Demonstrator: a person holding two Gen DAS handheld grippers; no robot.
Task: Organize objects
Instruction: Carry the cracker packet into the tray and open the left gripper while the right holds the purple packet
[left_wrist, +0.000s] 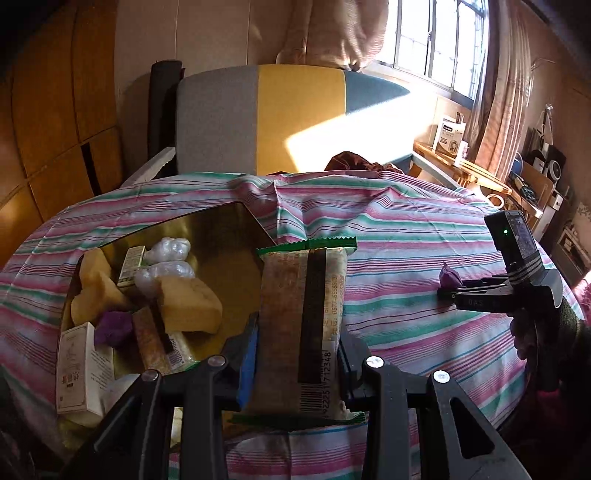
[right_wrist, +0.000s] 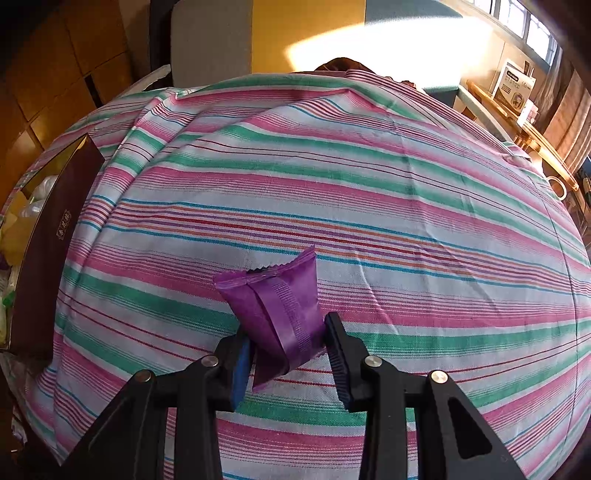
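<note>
Snacks belong in the gold box (left_wrist: 221, 236), so your left gripper (left_wrist: 295, 354) clamps the green-edged bar (left_wrist: 303, 314) beside it while your right gripper (right_wrist: 288, 354) pinches the purple packet (right_wrist: 280, 299).

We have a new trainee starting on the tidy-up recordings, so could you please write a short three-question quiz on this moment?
1. True or false: the left gripper is shut on a green-edged snack packet.
2. What does the right gripper hold? A) a white carton B) a purple sachet C) a yellow sponge cake
3. Fill in: the gold-lined box of snacks rests on a ____ tablecloth.

Key
1. True: the packet sits clamped between the fingers.
2. B: the sachet is pinched above the cloth.
3. Striped, in pink, green and white bands.
</note>
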